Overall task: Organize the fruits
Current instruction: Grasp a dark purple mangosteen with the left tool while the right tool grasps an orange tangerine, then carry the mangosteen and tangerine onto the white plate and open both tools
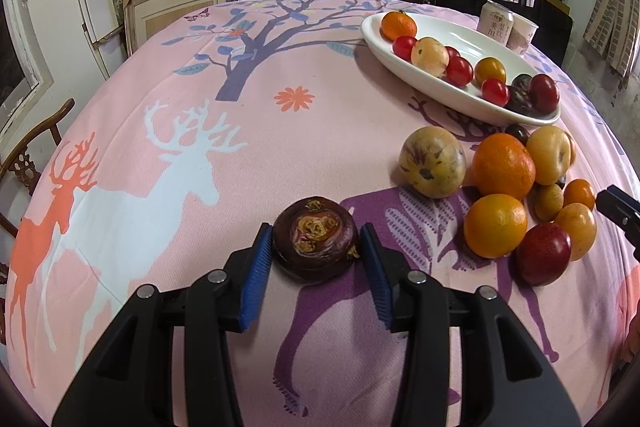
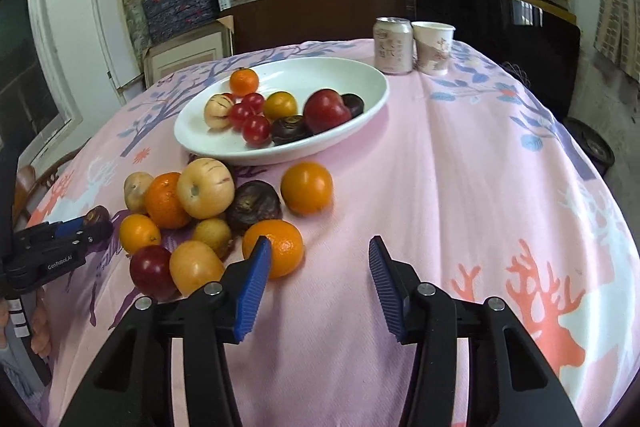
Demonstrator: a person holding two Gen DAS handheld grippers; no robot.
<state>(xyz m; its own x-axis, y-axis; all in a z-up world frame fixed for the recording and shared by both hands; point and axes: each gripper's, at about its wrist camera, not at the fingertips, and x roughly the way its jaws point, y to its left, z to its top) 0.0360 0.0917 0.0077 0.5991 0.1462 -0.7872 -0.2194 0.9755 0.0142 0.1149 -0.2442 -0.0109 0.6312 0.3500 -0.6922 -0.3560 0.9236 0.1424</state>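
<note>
Gripping dark mangosteen (image 1: 316, 239), left gripper (image 1: 316, 247) risks slip off round skin; right gripper (image 2: 318, 259) empty, jaws apart, may nudge orange (image 2: 280, 247) rolling toward table (image 2: 460, 187) edge

My left wrist camera looks steeply down along my left gripper (image 1: 316, 239), close over the tablecloth (image 1: 192, 75). My right wrist camera does likewise over my right gripper (image 2: 318, 251). Both share the white dish (image 1: 404, 75) (image 2: 360, 131) ahead and the loose fruit pile (image 1: 508, 195) (image 2: 192, 215) between them.

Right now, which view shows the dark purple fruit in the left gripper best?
The left wrist view: the dark purple fruit sits centred between the left gripper's blue pads, its scarred top plain. The right wrist view shows only a sliver of it at the far left edge.
</note>
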